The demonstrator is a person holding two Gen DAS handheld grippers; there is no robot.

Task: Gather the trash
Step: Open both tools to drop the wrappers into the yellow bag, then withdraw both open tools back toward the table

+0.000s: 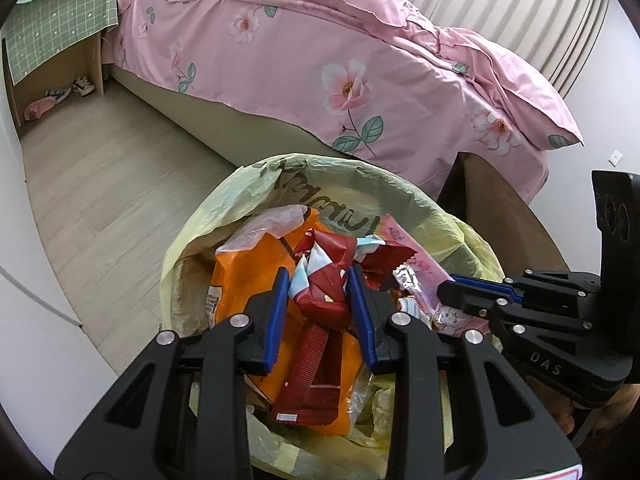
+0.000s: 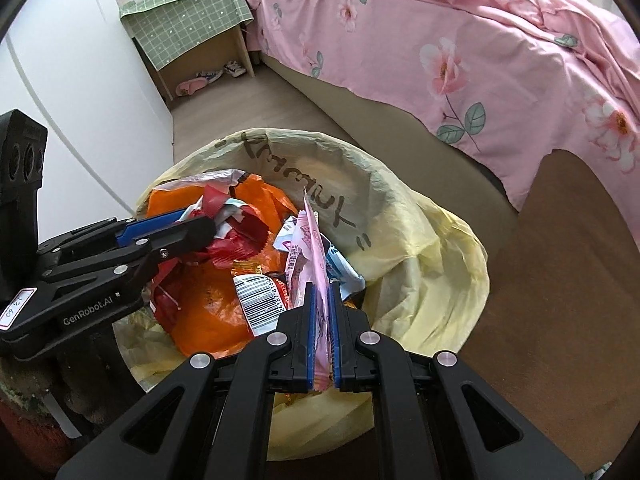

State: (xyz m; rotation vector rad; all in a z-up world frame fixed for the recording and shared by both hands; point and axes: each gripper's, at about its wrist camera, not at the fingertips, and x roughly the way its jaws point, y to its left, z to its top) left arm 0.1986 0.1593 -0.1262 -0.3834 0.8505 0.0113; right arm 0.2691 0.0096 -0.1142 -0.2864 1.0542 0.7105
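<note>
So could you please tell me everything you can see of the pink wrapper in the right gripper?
The pink wrapper is a thin, flat plastic packet, pale pink with small printed pictures and text. It stands on edge, pinched between the blue pads of the right gripper, which is shut on its lower part. Its upper end points into the yellow bag, above the other trash, beside a barcoded wrapper. In the left wrist view it lies at the pile's right side.

Pink floral duvet (image 1: pixel 340 64), pale yellow bag (image 2: pixel 420 264), orange packet (image 2: pixel 208 312), red wrapper (image 1: pixel 324 296)
</note>
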